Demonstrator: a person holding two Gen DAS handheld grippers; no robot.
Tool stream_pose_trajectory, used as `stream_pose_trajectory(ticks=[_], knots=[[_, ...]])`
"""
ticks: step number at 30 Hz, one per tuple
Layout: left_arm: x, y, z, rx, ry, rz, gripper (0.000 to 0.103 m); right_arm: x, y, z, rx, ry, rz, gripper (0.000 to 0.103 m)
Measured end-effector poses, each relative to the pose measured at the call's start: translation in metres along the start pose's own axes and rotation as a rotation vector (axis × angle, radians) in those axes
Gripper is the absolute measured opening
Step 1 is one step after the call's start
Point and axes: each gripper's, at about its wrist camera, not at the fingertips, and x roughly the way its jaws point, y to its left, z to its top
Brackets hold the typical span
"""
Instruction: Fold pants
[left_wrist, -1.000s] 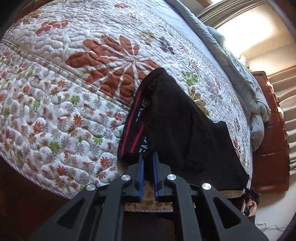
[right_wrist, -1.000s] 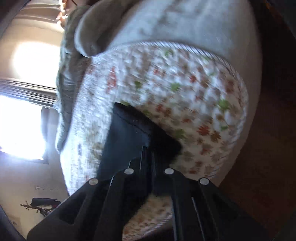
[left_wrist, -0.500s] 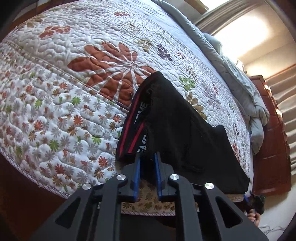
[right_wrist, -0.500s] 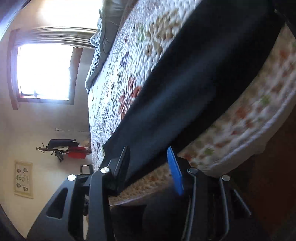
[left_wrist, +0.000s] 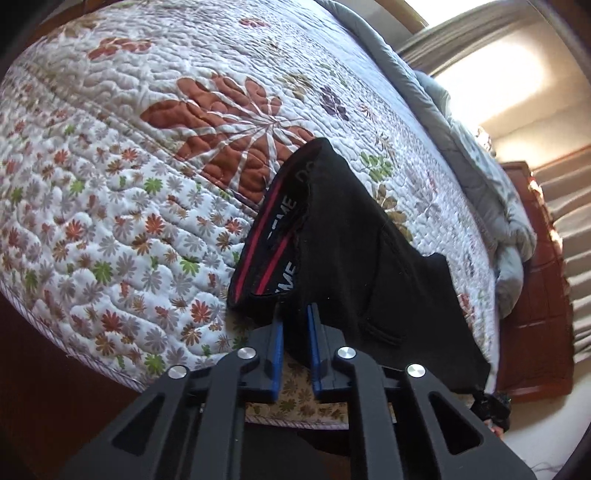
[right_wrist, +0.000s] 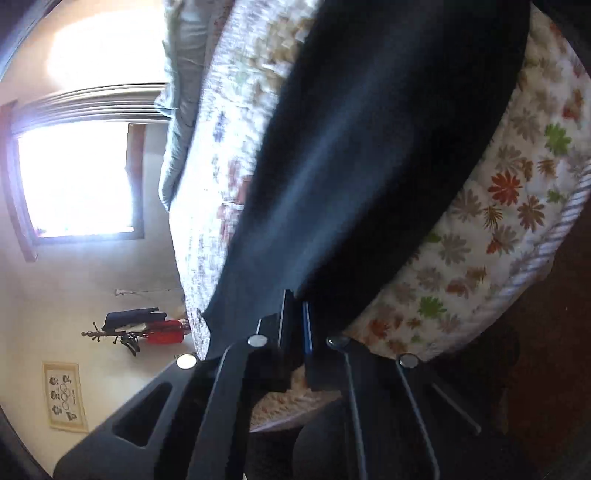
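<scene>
Black pants (left_wrist: 362, 258) with a red-striped waistband (left_wrist: 273, 240) lie on a floral quilted bed (left_wrist: 129, 184) near its front edge. My left gripper (left_wrist: 295, 314) is at the waistband corner, its blue pads a little apart with black cloth between them. In the right wrist view the pants (right_wrist: 351, 166) stretch away across the quilt (right_wrist: 498, 221). My right gripper (right_wrist: 298, 306) is shut on the pants' near edge. The view is blurred.
A grey duvet (left_wrist: 480, 158) is bunched along the far side of the bed. A wooden headboard (left_wrist: 535, 277) stands at the right. A bright window (right_wrist: 77, 177) and a coat rack (right_wrist: 129, 332) are by the wall. Dark floor lies below the bed edge.
My left gripper's pads have parted slightly at the waistband. My right gripper swung round, opened, then closed on the pants' edge.
</scene>
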Motion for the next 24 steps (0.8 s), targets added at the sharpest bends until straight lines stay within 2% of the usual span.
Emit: stream_pose_trajectory(ticks=[5,7,9,10,11,13,15,17,19,21,24], knots=[[-0.004,0.013,-0.001,-0.071,0.011,-0.018,0.009,-0.002,-0.003,-0.002,-0.01,0.007,-0.055,0.003],[0.003,0.016,0.0,-0.067,0.026,-0.001,0.009,0.013,-0.014,0.003,-0.011,0.032,-0.081,0.004],[0.004,0.013,-0.001,-0.042,0.025,0.002,0.011,0.017,-0.017,0.004,-0.036,0.034,-0.069,0.008],[0.003,0.011,-0.001,-0.027,0.025,0.001,0.015,0.015,-0.018,0.005,-0.031,0.032,-0.048,0.016],[0.003,0.008,-0.002,-0.014,0.026,-0.003,0.019,0.011,-0.018,0.005,-0.025,0.027,-0.024,0.034],[-0.003,0.006,-0.004,-0.003,0.023,-0.011,0.039,-0.015,-0.021,0.009,-0.014,-0.038,0.012,0.043],[-0.016,0.001,-0.009,0.03,-0.011,0.029,0.045,-0.05,-0.03,0.018,-0.005,-0.135,0.006,0.043],[-0.032,-0.005,-0.014,0.066,-0.073,0.082,0.045,-0.089,-0.047,0.033,0.046,-0.252,0.012,0.043],[-0.051,-0.013,-0.018,0.097,-0.156,0.092,0.048,-0.112,-0.061,0.046,0.093,-0.319,0.031,0.043],[-0.062,-0.024,-0.022,0.125,-0.216,0.077,0.051,-0.122,-0.072,0.057,0.129,-0.352,0.056,0.043],[-0.057,-0.045,-0.018,0.203,-0.211,0.046,0.056,-0.118,-0.085,0.073,0.154,-0.34,0.066,0.043]])
